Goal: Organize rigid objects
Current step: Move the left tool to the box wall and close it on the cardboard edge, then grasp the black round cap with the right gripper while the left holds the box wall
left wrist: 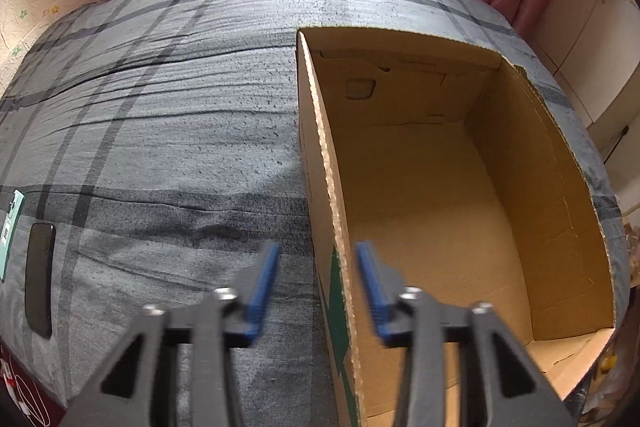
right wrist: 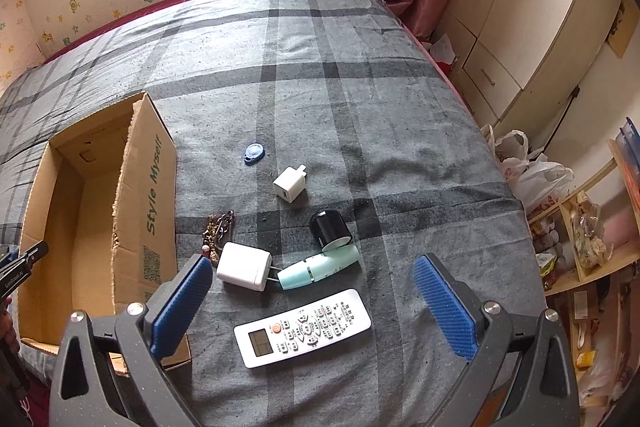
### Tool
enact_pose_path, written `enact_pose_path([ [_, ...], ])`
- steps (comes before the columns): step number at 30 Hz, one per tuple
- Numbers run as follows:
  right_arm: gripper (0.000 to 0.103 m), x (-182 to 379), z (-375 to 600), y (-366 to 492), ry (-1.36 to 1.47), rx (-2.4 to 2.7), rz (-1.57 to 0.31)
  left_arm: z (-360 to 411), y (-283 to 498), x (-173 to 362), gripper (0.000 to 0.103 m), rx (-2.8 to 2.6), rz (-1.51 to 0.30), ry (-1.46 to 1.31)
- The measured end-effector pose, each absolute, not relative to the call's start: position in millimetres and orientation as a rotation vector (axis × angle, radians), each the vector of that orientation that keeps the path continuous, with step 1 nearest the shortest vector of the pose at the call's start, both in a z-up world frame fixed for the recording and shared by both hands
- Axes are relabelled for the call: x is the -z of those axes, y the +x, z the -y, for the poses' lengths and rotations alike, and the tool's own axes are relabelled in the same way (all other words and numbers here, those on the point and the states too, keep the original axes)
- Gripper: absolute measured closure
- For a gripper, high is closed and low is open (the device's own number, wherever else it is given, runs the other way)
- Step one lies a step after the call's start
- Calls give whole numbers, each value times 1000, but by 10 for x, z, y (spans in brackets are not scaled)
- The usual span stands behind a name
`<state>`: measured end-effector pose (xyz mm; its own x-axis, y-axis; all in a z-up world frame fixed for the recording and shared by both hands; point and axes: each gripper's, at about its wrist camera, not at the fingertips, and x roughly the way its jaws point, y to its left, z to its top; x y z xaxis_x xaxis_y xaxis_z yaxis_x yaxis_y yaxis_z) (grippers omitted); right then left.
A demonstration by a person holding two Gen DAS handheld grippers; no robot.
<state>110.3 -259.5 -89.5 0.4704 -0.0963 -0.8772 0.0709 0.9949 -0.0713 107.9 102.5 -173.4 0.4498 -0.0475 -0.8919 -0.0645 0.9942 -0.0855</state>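
The remote (right wrist: 303, 327) lies right of the empty box (right wrist: 132, 163), under the wide-open right gripper (right wrist: 312, 303), probably first to go; the left gripper (left wrist: 316, 283) gapes empty over the box's wall.

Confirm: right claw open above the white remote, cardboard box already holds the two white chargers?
Not quite. The right wrist view shows the brown cardboard box with nothing in it; both white plug chargers lie on the grey plaid bedsheet beside it. The right claw is indeed open above the white remote control.
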Motion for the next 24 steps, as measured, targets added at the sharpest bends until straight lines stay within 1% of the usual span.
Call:
enact_pose_path([
  [1,0,930,2617,1128,-17,92,-1084,-1024,1086,1757,78,3,-1111,-120],
  [2,0,959,2633,1149,-11,84,-1091,-1023,1091,1777,84,14,-1115,-130],
  [3,0,995,2653,1180,-3,73,-1102,-1013,1096,1789,86,22,-1118,-133],
  [15,0,1468,2974,1622,-24,51,-1235,-929,1111,1829,86,-8,-1116,-78],
  [24,0,1955,3102,1993,-44,-5,-1341,-912,1109,1837,86,-10,-1110,-77],
])
